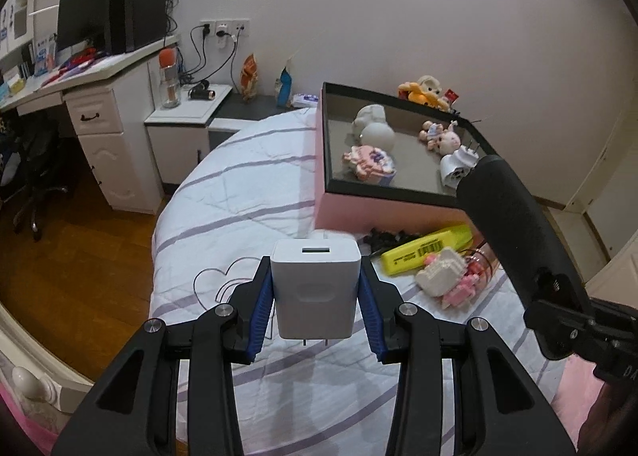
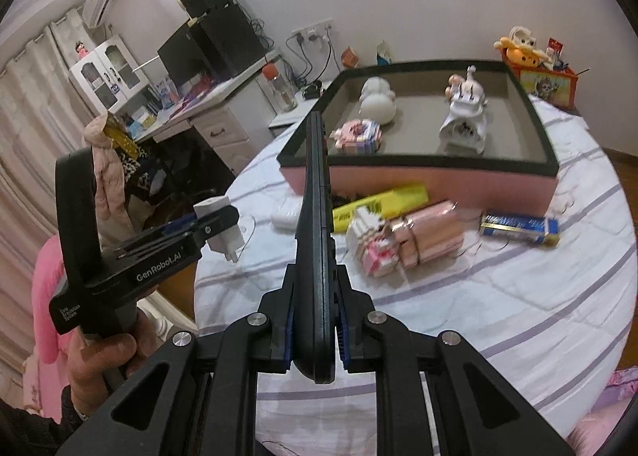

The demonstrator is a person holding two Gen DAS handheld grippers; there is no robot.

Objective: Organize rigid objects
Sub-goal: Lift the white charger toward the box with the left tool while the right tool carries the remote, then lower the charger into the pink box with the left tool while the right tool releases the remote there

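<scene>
My left gripper is shut on a white plug-in charger, its blue pads pressing both sides and its prongs pointing down over the striped bed sheet. From the right wrist, the left gripper and its charger hang at the left, a hand on the handle. My right gripper is shut on a long, flat black object held edge-on, which reaches toward the pink box. That black object also crosses the left view's right side, by the pink box, which holds several figurines.
On the bed in front of the box lie a yellow pack, a white-and-pink block toy, a pink ribboned packet, a blue packet and a small white item. A desk and wooden floor are left of the bed.
</scene>
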